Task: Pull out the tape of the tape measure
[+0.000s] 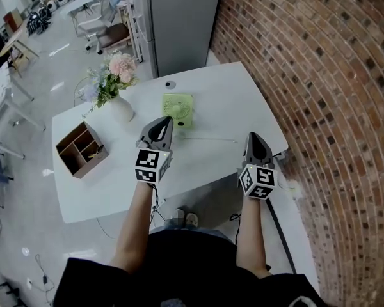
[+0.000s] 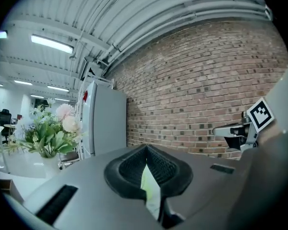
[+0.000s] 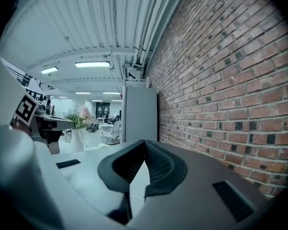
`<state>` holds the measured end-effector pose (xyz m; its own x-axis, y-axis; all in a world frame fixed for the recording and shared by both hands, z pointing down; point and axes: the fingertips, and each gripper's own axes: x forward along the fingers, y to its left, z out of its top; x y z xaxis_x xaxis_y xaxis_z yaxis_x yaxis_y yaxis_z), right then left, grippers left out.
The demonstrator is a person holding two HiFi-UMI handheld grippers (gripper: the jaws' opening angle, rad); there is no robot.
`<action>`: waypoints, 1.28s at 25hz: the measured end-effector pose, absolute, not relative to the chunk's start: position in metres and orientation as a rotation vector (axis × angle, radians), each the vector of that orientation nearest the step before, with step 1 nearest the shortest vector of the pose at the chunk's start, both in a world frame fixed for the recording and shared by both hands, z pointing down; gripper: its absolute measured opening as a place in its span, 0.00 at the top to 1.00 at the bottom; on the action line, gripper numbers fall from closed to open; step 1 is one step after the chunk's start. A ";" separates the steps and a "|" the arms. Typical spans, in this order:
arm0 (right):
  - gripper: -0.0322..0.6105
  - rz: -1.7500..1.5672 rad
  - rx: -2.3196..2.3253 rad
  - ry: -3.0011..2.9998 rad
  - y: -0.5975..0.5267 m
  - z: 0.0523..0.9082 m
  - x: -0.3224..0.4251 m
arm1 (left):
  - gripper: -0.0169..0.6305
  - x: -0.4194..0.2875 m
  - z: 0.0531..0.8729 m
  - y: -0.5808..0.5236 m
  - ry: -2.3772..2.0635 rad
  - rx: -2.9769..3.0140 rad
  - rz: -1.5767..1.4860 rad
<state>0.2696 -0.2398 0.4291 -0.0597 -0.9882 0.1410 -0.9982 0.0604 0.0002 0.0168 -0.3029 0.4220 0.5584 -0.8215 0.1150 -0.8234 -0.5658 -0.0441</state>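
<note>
Grippers are held up side by side over the near part of a white table (image 1: 230, 101), both pointed roughly level toward the far edge. The left gripper (image 1: 166, 119) is seen just in front of a small green fan (image 1: 178, 110), its tip overlapping the fan's near left corner in the head view. In the left gripper view the left gripper (image 2: 146, 147) is closed: the ribbed pads meet at their tips, nothing is clamped, and only a pale green strip of the fan is seen through the slit lower down. The right gripper (image 1: 253, 135) is held well to the right of the fan, near the table's right edge by the brick wall (image 1: 320, 75). In its own view the right gripper (image 3: 145, 143) is likewise closed tip to tip, with nothing gripped.

A small round grey thing (image 1: 171, 84) lies beyond the fan, near the far edge; it may be the tape measure, but it is too small to be told. A thin pale line (image 1: 214, 139) runs rightward from the fan's base. A white vase (image 1: 120, 109) of flowers stands to the fan's left, and a wooden compartment box (image 1: 80, 149) is farther left and nearer.
</note>
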 end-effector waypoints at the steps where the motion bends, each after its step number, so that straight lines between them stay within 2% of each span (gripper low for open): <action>1: 0.95 0.136 2.086 -2.215 -0.235 0.425 0.269 | 0.94 0.020 0.420 -0.298 -1.450 2.768 0.195; 13: 0.95 0.105 2.108 -2.200 -0.205 0.413 0.272 | 0.94 0.046 0.415 -0.270 -1.365 2.825 0.194; 32: 0.95 0.117 2.061 -2.228 -0.203 0.417 0.265 | 0.94 0.042 0.429 -0.263 -1.351 2.795 0.244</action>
